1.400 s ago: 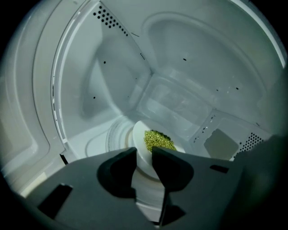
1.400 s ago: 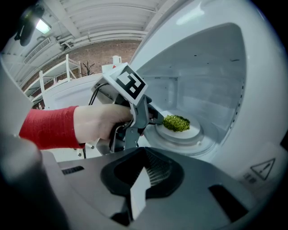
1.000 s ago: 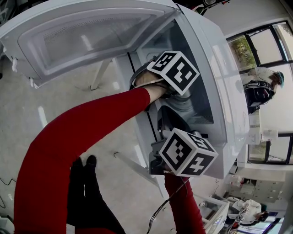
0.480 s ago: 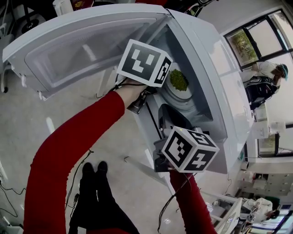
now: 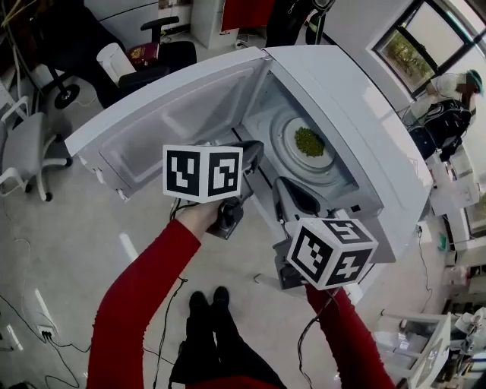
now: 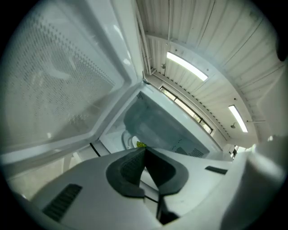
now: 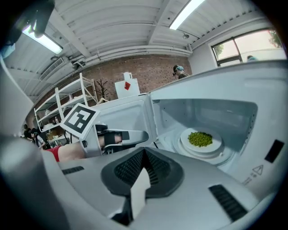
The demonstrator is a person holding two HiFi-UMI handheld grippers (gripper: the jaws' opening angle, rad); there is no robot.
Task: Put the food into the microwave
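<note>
Food (image 5: 308,141) sits inside the microwave (image 5: 357,114); left tongs (image 5: 253,147) and right tongs (image 5: 281,185) are closed, empty; slamming the open door (image 5: 152,137) could jolt the plate (image 7: 215,146).

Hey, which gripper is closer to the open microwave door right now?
Left. The left gripper hangs just before the microwave door, near its hinge; the right gripper sits farther off, before the cavity.

A pale shiny floor (image 5: 68,251), a grey office chair (image 5: 24,144) at the left, a black chair (image 5: 171,53) farther back, a window (image 5: 414,42) at the far right, a brick wall (image 7: 153,67), long ceiling lamps (image 7: 189,11)
</note>
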